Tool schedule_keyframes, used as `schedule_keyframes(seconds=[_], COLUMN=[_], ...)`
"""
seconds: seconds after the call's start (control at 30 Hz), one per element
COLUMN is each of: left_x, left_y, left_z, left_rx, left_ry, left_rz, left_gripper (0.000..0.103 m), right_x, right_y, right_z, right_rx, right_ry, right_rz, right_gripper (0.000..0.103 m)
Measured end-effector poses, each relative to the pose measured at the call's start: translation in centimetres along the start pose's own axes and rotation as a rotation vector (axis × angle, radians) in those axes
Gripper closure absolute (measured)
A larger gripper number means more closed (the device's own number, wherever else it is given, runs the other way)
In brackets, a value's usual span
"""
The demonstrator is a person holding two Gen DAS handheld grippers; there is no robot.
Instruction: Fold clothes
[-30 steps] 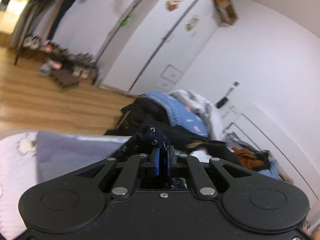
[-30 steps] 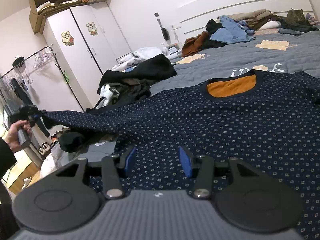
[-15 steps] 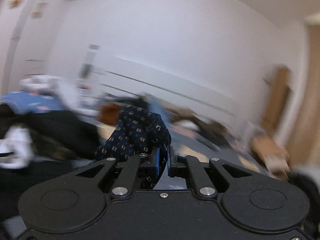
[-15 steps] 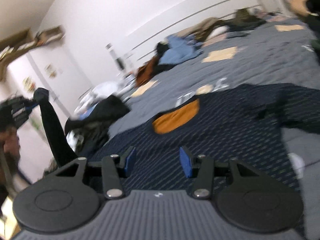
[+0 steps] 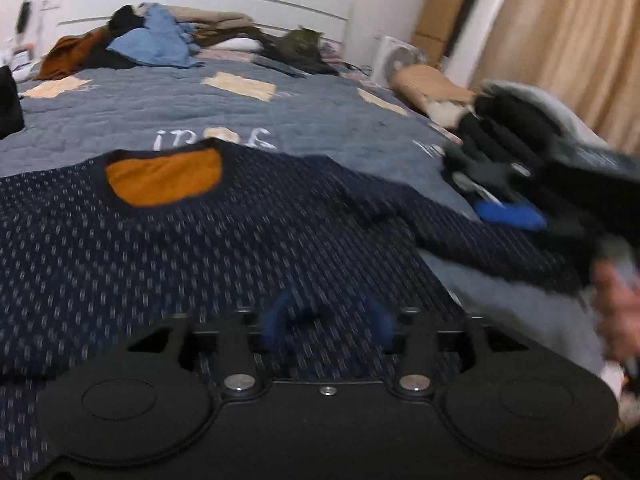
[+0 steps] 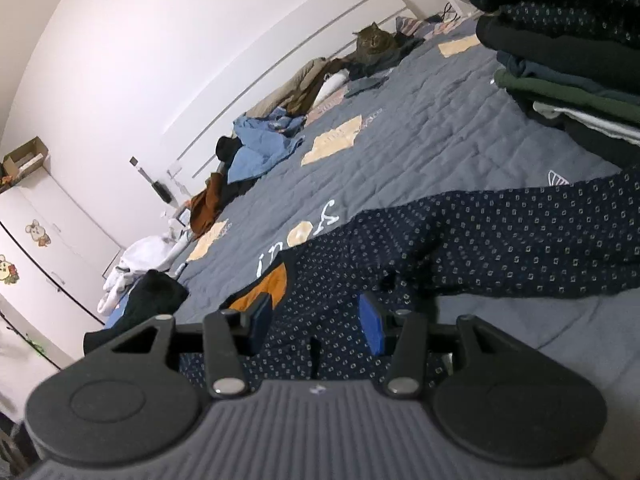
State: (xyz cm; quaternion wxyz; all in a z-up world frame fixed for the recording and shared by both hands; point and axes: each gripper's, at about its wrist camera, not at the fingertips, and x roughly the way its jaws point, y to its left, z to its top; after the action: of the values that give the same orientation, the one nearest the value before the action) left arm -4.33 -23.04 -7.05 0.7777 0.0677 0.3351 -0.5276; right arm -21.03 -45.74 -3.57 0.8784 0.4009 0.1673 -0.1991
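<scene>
Navy dotted knit sweater with orange neck lining [image 5: 224, 248] spread flat on the grey quilted bedspread [image 5: 320, 120], left gripper [image 5: 326, 320] just opening with nothing between its jaws, right gripper [image 6: 316, 322] parted and empty, so probably best grabbing the outstretched sleeve [image 6: 520, 236] near its cuff.

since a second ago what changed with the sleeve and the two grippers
The left gripper carried the left sleeve in over the navy patterned sweater and let go; its jaws have just been opening, with nothing pinched between them. The right gripper swung toward the outstretched right sleeve, open as before. The sweater's body stays flat on the grey quilt.
</scene>
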Motion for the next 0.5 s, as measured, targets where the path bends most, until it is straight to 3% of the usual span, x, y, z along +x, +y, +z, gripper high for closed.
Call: schedule_keyframes(seconds=[0.1, 0.27, 0.37, 0.5], left_x=[-2.9, -8.1, -9.6, -9.6], left_y=[-0.1, 2.7, 4.7, 6.4], left_z=[-1.5, -2.1, -2.1, -2.0], left_rx=[-0.012, -0.136, -0.202, -0.203], left_ry=[-0.033, -0.164, -0.232, -0.259], left_rz=[0.026, 0.107, 0.142, 0.189], left_gripper=[0.049, 0.046, 0.045, 0.045], right_x=[1.4, 5.0, 6.7, 8.0], right_y=[0.4, 0.5, 0.8, 0.8], right_z=[-0.6, -2.2, -3.3, -4.9], right_rx=[-0.022, 0.042, 0.045, 0.060], right_ry=[0.051, 0.189, 0.254, 0.322], right_rz=[0.008, 0.115, 0.124, 0.129], right_gripper=[0.056, 0.056, 0.056, 0.056])
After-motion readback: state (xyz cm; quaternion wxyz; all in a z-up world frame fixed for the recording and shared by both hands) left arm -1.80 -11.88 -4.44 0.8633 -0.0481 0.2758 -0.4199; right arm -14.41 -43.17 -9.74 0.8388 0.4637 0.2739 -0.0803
